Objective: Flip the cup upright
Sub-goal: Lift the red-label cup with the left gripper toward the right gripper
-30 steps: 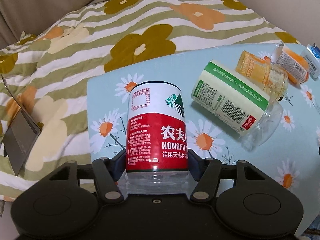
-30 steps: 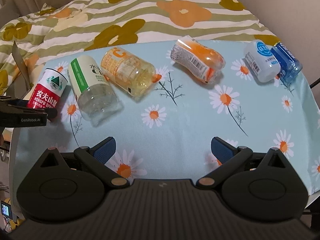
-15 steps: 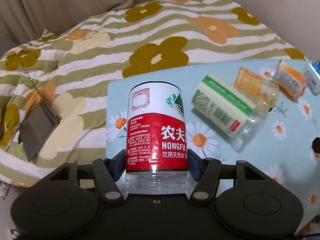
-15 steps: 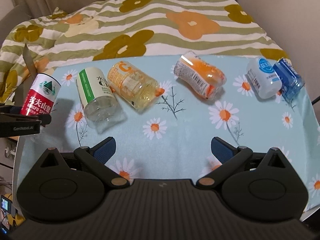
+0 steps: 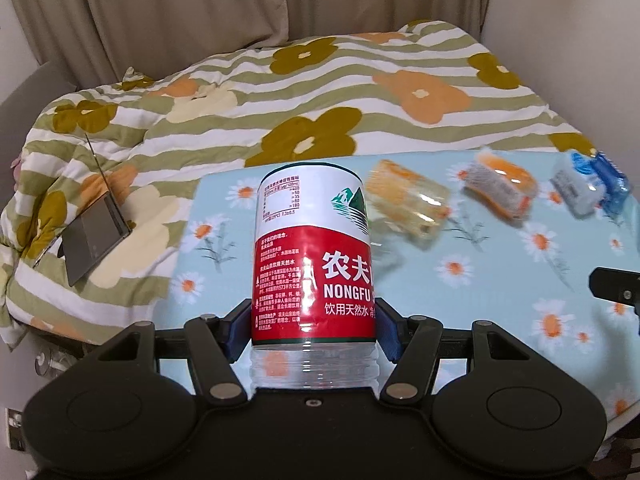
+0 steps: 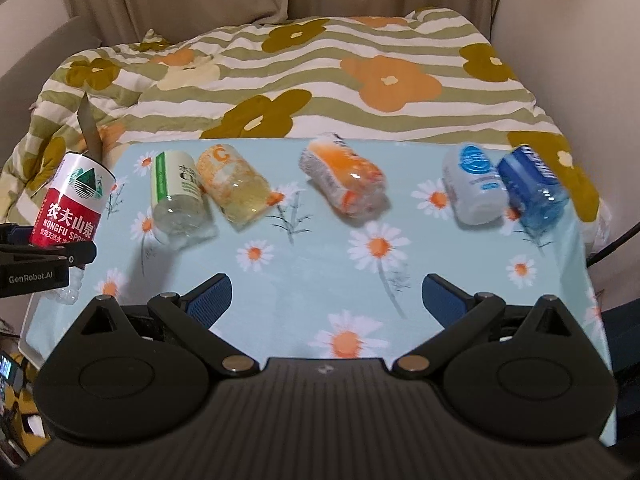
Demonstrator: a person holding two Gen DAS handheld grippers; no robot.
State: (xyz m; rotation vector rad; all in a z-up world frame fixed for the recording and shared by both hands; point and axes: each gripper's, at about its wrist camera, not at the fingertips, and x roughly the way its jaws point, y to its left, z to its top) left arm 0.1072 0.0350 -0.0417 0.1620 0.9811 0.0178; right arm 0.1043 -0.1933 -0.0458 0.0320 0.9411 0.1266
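My left gripper (image 5: pixel 313 330) is shut on the red-and-white Nongfu cup (image 5: pixel 314 256), a cut plastic bottle. It holds the cup lifted off the table's left end, tilted, with the clear end toward the camera. The same cup (image 6: pixel 74 200) and left gripper (image 6: pixel 48 258) show at the far left of the right wrist view. My right gripper (image 6: pixel 326 300) is open and empty above the front of the daisy tablecloth (image 6: pixel 320 264).
Several other cups lie on their sides on the cloth: green-label (image 6: pixel 176 194), yellow (image 6: pixel 234 182), orange (image 6: pixel 344 180), white-blue (image 6: pixel 474 184), blue (image 6: pixel 532 188). A flowered quilt (image 6: pixel 304 76) lies behind the table. A laptop (image 5: pixel 94 232) sits on the quilt at left.
My left gripper has lifted the Nongfu cup and tipped it up, so more of the bed and curtain show. The right gripper has risen and pulled back a little, still open.
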